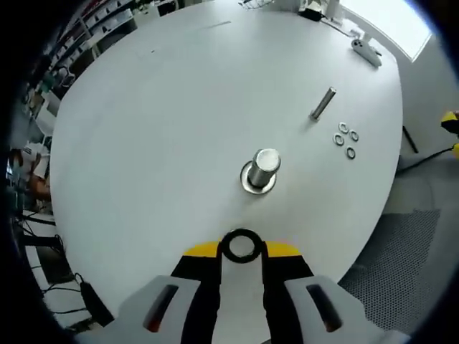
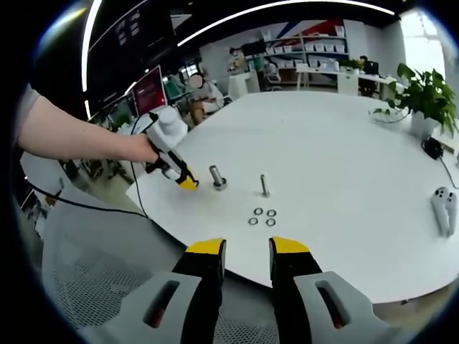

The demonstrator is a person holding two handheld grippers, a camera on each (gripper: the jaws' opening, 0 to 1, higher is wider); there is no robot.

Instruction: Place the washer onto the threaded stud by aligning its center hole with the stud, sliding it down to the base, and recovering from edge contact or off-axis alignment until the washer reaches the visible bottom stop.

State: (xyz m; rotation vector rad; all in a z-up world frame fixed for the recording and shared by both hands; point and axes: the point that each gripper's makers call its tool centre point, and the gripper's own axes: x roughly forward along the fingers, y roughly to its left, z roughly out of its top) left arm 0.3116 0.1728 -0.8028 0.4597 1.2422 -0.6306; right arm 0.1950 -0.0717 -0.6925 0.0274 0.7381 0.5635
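Left gripper view: washer [image 1: 241, 246] pinched between the left gripper's [image 1: 242, 251] yellow tips, held roughly flat with its hole open to the camera, above the white table [image 1: 143, 129] and short of the stud. Threaded stud [image 1: 263, 168] stands upright on its flanged base just ahead, apart from the washer, nothing on it yet.

Step in hand, as I read it: carry the washer over the stud top and line up the hole. To do it well: keep the ring level, centre the hole on the stud's axis before lowering, then descend straight. If an edge catches on the top, lift slightly and re-centre, don't force it. Release only once it's over the stud so it can drop to the base.

Further out: a second bolt [image 1: 323, 104] lies on its side, three spare washers [image 1: 346, 141] in a cluster just beside it.

Right gripper view: right gripper [image 2: 247, 251] holds nothing, jaws apart with a gap between the tips, hanging off the table edge, well away from the stud [image 2: 217, 178]. Left gripper [image 2: 188, 183] sits just beside the stud here.
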